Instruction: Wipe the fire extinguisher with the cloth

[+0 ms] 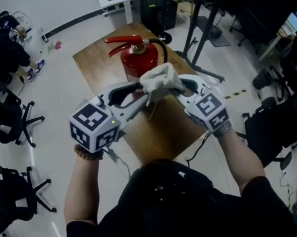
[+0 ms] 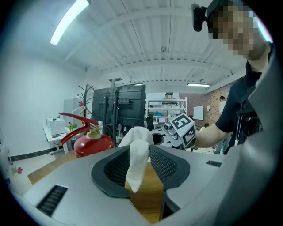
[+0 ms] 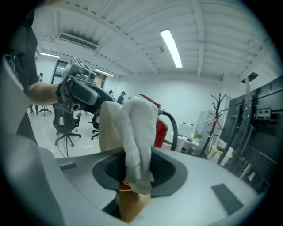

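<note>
**White cloth held up, fire extinguisher not yet touched**

Left gripper: jaws apart, cloth tail hanging loose between them. Right gripper: clamped on the bunched fold. The extinguisher stands upright on the wooden table, just beyond. I'd back the left clear, then press a broad fold against the red cylinder.

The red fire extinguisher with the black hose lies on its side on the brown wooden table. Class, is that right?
No. The red fire extinguisher with the black hose stands upright on the brown wooden table, not on its side. The head view shows it.
</note>
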A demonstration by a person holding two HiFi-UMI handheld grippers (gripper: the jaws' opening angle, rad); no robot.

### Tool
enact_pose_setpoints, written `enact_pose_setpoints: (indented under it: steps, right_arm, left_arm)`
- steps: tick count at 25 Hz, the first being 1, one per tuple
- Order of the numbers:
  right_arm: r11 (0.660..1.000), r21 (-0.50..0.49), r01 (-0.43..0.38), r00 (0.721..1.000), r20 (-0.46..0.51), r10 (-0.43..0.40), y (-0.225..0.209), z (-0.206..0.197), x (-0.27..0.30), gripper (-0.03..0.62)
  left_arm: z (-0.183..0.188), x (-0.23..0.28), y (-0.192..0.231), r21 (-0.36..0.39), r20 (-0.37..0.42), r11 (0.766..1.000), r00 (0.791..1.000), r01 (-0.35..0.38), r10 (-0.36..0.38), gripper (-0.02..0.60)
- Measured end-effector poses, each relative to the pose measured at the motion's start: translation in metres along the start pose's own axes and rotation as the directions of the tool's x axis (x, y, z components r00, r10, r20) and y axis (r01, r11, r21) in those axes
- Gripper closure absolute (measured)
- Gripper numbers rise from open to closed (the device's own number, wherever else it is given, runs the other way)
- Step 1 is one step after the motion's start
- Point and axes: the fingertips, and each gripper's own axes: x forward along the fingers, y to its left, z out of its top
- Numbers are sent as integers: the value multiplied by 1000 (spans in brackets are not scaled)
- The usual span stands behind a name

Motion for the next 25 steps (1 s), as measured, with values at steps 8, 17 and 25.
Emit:
enact_pose_setpoints:
  steps: [8,17,25]
  right_arm:
    - [967,56,250,966,45,-253,-45,40,-15,456]
    - [956,-29,291,956,56,-289,-74,82,8,456]
    - [967,-116,226,974,53,-221,-87,89,40,454]
  left_arm:
    - [-3,-26,24,-61,55,996,997,-59,62,442]
    - [-22,-19,37,-63,1,983,985,-170,170,442]
    - [-23,-2,40,-91,-17,966,970,-243,243,522]
